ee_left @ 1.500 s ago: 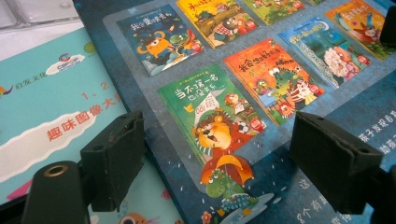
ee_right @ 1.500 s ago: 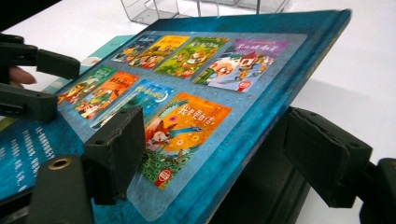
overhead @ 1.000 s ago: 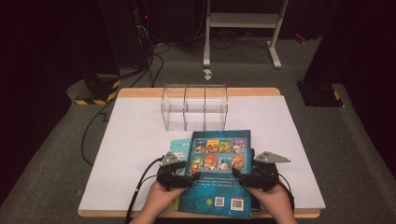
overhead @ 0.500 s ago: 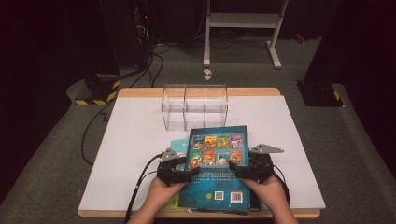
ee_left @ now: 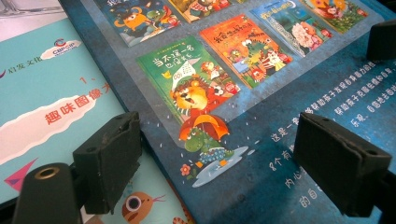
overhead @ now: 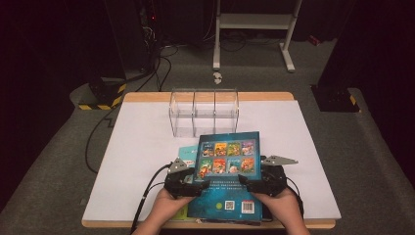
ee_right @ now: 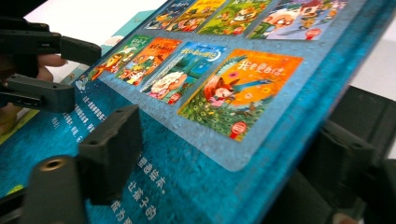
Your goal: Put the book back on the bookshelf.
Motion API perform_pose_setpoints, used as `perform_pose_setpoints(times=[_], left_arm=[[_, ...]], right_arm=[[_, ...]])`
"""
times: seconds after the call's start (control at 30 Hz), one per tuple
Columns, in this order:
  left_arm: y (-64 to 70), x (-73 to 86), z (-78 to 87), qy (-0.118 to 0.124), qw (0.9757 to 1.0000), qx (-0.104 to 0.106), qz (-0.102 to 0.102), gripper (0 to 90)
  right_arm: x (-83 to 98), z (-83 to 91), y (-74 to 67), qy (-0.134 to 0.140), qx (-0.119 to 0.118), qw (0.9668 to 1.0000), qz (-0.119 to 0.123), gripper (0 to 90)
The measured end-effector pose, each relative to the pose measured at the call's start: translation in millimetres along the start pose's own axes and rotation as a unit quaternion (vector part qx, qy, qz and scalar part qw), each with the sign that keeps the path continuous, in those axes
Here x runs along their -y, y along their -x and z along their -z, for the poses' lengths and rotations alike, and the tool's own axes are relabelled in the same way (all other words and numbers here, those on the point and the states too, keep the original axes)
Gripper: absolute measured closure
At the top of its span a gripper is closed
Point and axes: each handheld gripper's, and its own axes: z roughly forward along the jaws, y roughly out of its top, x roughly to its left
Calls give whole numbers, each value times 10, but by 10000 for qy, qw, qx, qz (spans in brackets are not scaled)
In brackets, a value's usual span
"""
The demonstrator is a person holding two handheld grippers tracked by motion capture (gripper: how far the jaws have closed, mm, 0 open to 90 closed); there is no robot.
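Note:
A dark blue picture book (overhead: 227,171) lies back cover up near the table's front edge, partly over a teal book (overhead: 188,149). My left gripper (overhead: 203,185) reaches in from the book's left side. Its jaws have just been opening and straddle the blue book's (ee_left: 261,116) left edge, one over the cover and one over the teal book (ee_left: 42,93). My right gripper (overhead: 244,182) comes in from the right. Its jaws have just been closing a little and stand wide around the book's (ee_right: 224,98) right edge, one above the cover, the other below.
A clear three-compartment organizer (overhead: 204,110) stands behind the books at mid-table. The white table top (overhead: 142,147) has a wooden rim. A black cable trails from the left gripper off the front edge. The left gripper (ee_right: 70,72) appears far off in the right gripper view.
Both hands stay almost where they were at the book's sides. The right gripper has edged slightly inward, and the book has barely shifted.

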Motion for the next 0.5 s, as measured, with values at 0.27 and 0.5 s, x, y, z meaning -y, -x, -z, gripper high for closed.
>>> perform_pose_setpoints(times=[0.27,0.5], left_arm=[[5,17,4,53,10000,-1,8,155],[-12,15,6,71,9999,61,39,151]], right_arm=[[-5,80,2,29,44,9999,-111,320],[18,148,-6,169,1,9998,-42,389]])
